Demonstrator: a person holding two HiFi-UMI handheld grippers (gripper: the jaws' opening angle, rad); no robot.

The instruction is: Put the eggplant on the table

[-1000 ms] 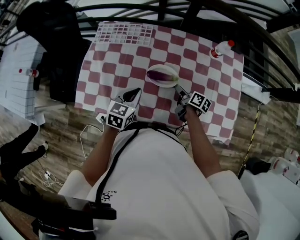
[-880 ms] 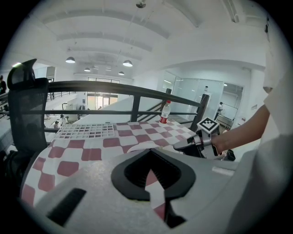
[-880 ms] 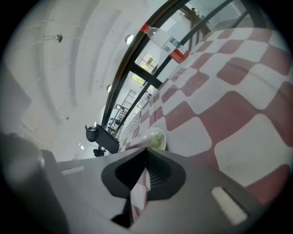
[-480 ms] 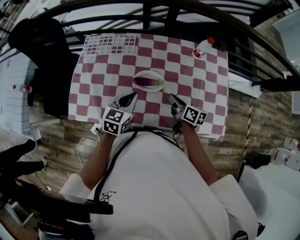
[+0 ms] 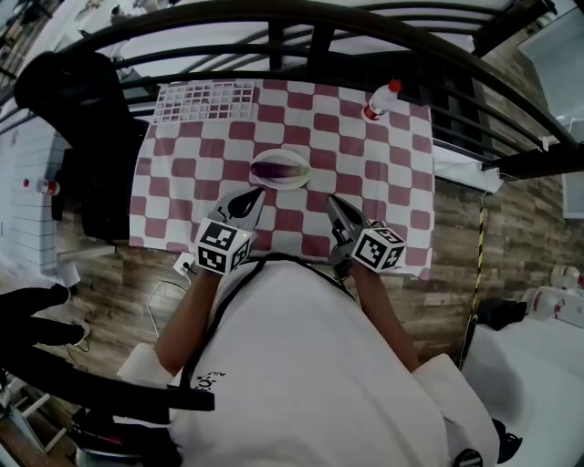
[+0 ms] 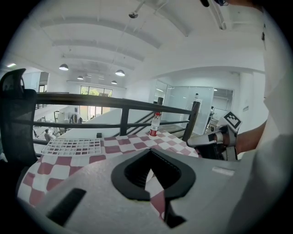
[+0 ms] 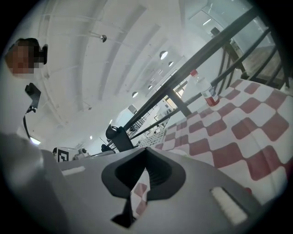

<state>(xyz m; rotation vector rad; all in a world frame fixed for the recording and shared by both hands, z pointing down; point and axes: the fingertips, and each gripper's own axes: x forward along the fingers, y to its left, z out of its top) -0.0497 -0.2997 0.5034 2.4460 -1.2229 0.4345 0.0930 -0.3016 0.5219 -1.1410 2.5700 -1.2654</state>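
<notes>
A purple eggplant [image 5: 282,166] lies on a white plate [image 5: 261,179] in the middle of the red-and-white checked table [image 5: 392,173]. My left gripper [image 5: 256,195] hangs just short of the plate's near left side, jaws shut and empty. My right gripper [image 5: 331,202] is to the plate's near right, also shut with nothing in it. Neither touches the plate. In the left gripper view the shut left gripper [image 6: 149,151] points over the cloth, and the right gripper [image 6: 211,142] shows at the right. The right gripper view shows the right gripper [image 7: 146,151] closed above the cloth; the eggplant is hidden there.
A clear bottle with a red cap [image 5: 380,98] stands at the far right corner, a white grid sheet [image 5: 203,100] at the far left. A black railing [image 5: 301,27] runs behind the table. A black chair [image 5: 78,100] stands left. Cables [image 5: 173,274] lie on the wooden floor.
Both grippers have drawn back from the plate toward the person and risen. The right gripper, which was at the plate's right edge, is now clear of it.
</notes>
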